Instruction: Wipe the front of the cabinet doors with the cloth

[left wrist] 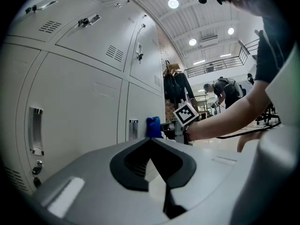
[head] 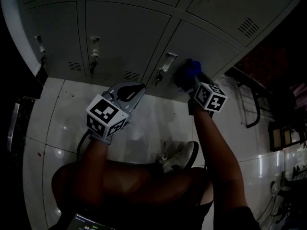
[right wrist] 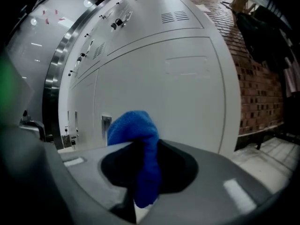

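Left gripper (head: 135, 91): jaws closed together, empty, held back from the doors.
Right gripper (head: 191, 78): clamped on the cloth (head: 193, 67), the nearer one to the doors.
Cloth: bunched, projected ahead of the jaws.
Door (head: 206, 42): directly ahead of the cloth, beside the handle (head: 168, 61); contact unconfirmed.
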`<action>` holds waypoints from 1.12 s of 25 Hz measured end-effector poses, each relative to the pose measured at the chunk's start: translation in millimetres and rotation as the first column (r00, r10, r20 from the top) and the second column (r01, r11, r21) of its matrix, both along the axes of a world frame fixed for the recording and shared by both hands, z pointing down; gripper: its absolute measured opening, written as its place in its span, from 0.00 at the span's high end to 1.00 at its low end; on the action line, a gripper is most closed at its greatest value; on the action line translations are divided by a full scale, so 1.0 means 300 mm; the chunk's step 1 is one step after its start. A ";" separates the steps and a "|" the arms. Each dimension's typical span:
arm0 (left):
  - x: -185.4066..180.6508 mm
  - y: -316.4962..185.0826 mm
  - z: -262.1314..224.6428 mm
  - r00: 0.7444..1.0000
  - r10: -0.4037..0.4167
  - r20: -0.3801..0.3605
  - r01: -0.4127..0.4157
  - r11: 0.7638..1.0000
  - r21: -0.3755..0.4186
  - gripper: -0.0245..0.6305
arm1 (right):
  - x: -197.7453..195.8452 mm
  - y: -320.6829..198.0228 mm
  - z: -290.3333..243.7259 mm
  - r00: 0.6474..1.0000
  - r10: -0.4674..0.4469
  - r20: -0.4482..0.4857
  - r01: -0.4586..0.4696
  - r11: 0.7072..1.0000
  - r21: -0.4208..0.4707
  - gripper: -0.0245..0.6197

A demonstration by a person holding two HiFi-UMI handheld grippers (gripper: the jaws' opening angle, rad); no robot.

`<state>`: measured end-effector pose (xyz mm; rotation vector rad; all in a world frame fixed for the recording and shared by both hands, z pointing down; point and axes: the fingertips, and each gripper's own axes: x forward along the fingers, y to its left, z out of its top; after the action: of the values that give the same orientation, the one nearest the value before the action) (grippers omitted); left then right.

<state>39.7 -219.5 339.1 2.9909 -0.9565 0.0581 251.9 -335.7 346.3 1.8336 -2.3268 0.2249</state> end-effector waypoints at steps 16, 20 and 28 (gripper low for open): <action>0.010 -0.001 0.010 1.000 0.004 0.011 -0.004 1.000 -0.005 0.96 | 0.409 0.068 0.052 0.962 0.249 0.111 -0.245 0.968 -0.050 0.84; 0.007 -0.004 0.008 1.000 -0.001 0.008 0.001 1.000 -0.004 0.96 | 0.358 0.100 0.052 0.964 0.244 0.104 -0.241 0.970 -0.038 0.84; 0.000 -0.003 -0.004 1.000 -0.006 -0.007 0.006 1.000 0.001 0.96 | -0.016 0.089 0.119 0.999 0.043 0.016 -0.042 0.999 -0.019 0.84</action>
<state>39.8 -220.5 337.7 2.9876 -0.9650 0.0471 247.2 -309.0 381.9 1.8808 -2.2904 0.2680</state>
